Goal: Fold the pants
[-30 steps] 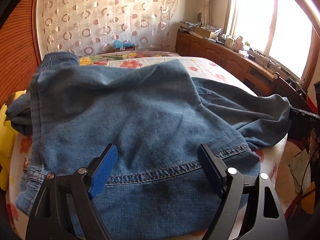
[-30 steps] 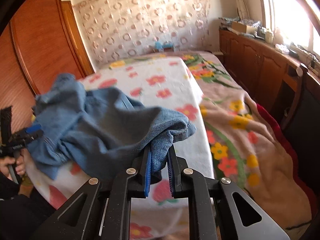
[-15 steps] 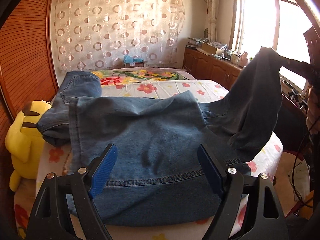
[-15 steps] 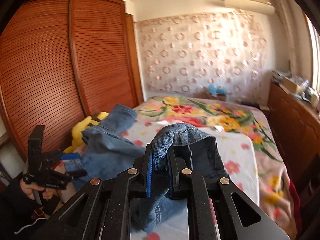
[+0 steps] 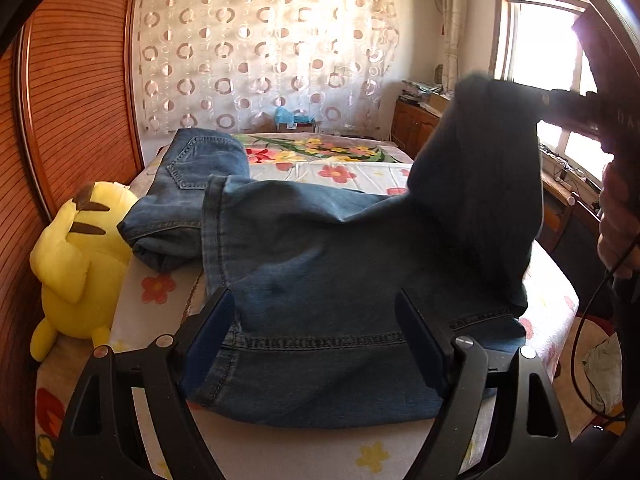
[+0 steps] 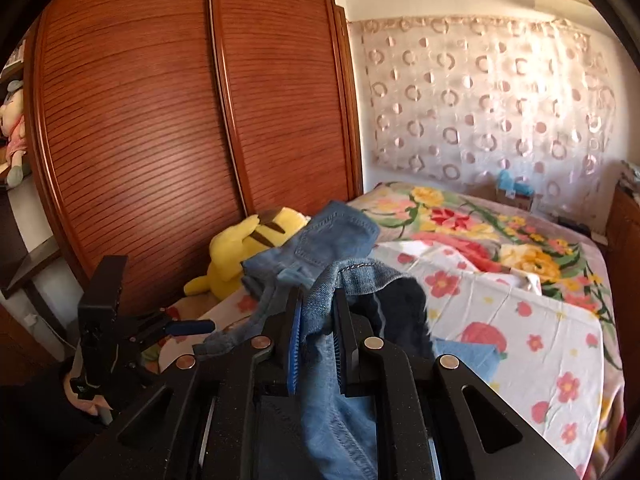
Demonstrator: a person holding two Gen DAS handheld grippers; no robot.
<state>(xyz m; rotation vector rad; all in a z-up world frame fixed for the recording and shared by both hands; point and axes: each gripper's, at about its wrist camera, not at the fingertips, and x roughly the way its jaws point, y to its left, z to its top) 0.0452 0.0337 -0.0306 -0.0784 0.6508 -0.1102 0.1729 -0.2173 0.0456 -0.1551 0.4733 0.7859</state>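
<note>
Blue jeans (image 5: 304,264) lie spread across the flowered bed (image 5: 340,172), waist end with a back pocket (image 5: 200,160) at the far left. My left gripper (image 5: 314,300) hangs open just above the near hem, pads apart from the cloth. My right gripper (image 6: 318,294) holds one trouser leg (image 5: 480,184) raised off the bed at the right. Its jaws are opening, with bunched denim (image 6: 320,304) still clamped between the pads and hanging below. In the right wrist view the left gripper (image 6: 200,325) shows at the lower left, held by a hand.
A yellow plush toy (image 5: 76,248) sits at the bed's left edge against the wooden wardrobe (image 6: 160,120). A low wooden cabinet (image 5: 412,128) runs under the window at the right. The person's hand (image 5: 616,220) and a cable are at the far right.
My right gripper has risen and swung the trouser leg up off the bed, and its pads stand slightly wider. The left gripper has drawn back and up, still open.
</note>
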